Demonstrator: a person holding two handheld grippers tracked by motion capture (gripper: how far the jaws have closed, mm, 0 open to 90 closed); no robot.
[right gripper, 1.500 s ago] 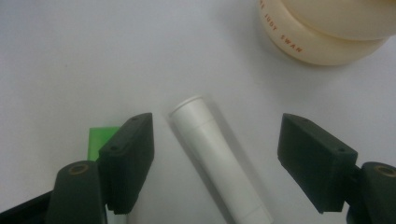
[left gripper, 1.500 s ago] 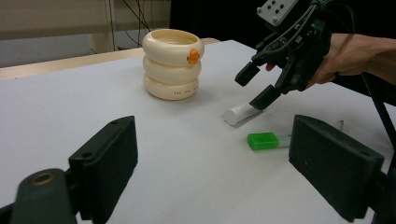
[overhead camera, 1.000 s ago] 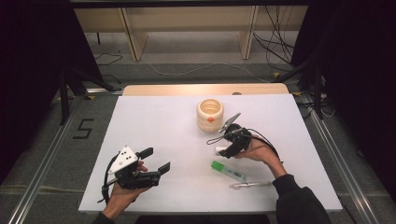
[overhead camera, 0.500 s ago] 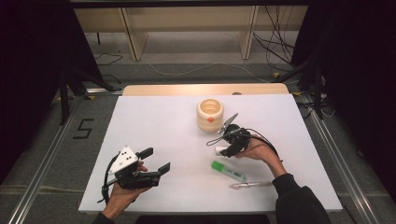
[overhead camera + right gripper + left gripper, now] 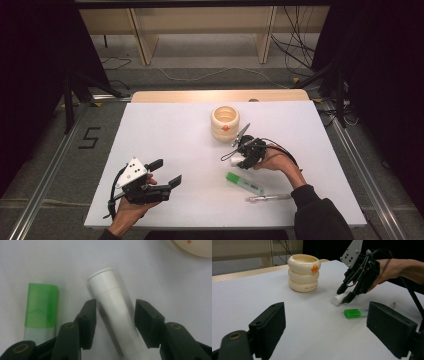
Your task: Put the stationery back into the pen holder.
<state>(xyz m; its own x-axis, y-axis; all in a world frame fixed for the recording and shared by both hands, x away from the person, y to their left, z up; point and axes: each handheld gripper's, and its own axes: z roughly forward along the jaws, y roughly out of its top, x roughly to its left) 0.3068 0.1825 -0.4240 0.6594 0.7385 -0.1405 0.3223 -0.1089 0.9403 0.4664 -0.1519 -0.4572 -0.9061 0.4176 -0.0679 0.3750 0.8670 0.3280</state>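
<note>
A white tube (image 5: 110,295) lies flat on the white table (image 5: 165,130). My right gripper (image 5: 115,315) points down over it with a jaw on each side. Its jaws have just been closing, and a thin gap still shows between each pad and the tube. In the high view the right gripper (image 5: 236,156) is right of centre, with the tube's cap (image 5: 233,160) poking out to its left. My left gripper (image 5: 169,171) rests near the front left, open, with nothing between its jaws. From the left gripper view, the right gripper (image 5: 345,296) stands over the tube (image 5: 337,299).
A green-capped marker (image 5: 244,183) lies just in front of the tube, and a clear pen (image 5: 270,198) lies nearer the front edge. A cream ringed pot (image 5: 225,122) with an orange mark stands behind the right gripper. A wooden strip (image 5: 220,96) borders the table's far edge.
The right gripper's jaws have drawn closer together around the white tube. Neither hand has shifted, and the tube lies where it was.
</note>
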